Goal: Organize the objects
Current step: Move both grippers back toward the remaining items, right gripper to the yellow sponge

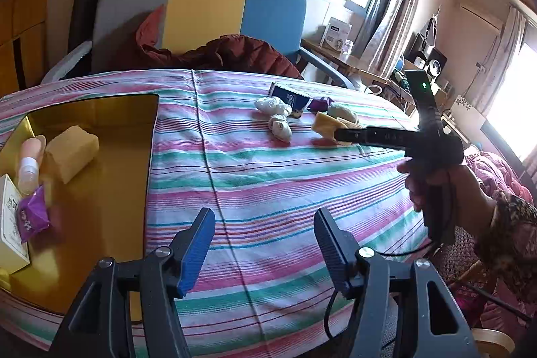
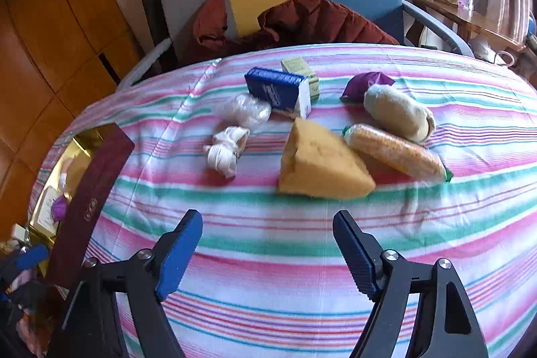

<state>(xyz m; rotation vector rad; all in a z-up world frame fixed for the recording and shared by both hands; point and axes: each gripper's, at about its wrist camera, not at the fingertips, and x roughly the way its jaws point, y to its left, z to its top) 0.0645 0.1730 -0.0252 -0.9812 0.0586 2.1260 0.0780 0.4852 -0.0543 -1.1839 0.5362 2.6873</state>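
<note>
1. Now the left claw (image 1: 265, 244) hangs released over the striped cloth (image 1: 268, 183) on the counter, its blue pads spread wide with nothing between them.
2. Just left of this claw sits a gold tray (image 1: 100, 190); inside it lie a yellow sponge block (image 1: 72, 153), a small clear bottle (image 1: 28, 170), a purple packet (image 1: 33, 217) and a white box (image 1: 10, 223).
3. Far ahead and to the right of the left claw, the right claw's black fingers (image 1: 369, 135) reach toward a pile of loose things, and a hand (image 1: 433, 176) grips its handle.
4. Seen from its own camera, the right claw (image 2: 268, 252) is also released, pads wide apart and empty, hovering above the cloth.
5. Straight ahead of the right claw lies a yellow sponge wedge (image 2: 322, 163), the closest thing to it, though well clear of the pads.
6. Right of the wedge and touching it is a long orange roll (image 2: 396, 153) with green ends; beyond that roll rests a cream plush roll (image 2: 396, 113), with a purple pouch (image 2: 362, 83) behind it.
7. Ahead and left of the wedge lie a white knotted bundle (image 2: 226, 148) and a crinkled clear bag (image 2: 246, 109).
8. Behind those stands a blue box (image 2: 280, 91), with a pale green box (image 2: 300, 71) just beyond it.
9. Far left of the right claw, the tray shows its dark red side (image 2: 90, 200).
</note>
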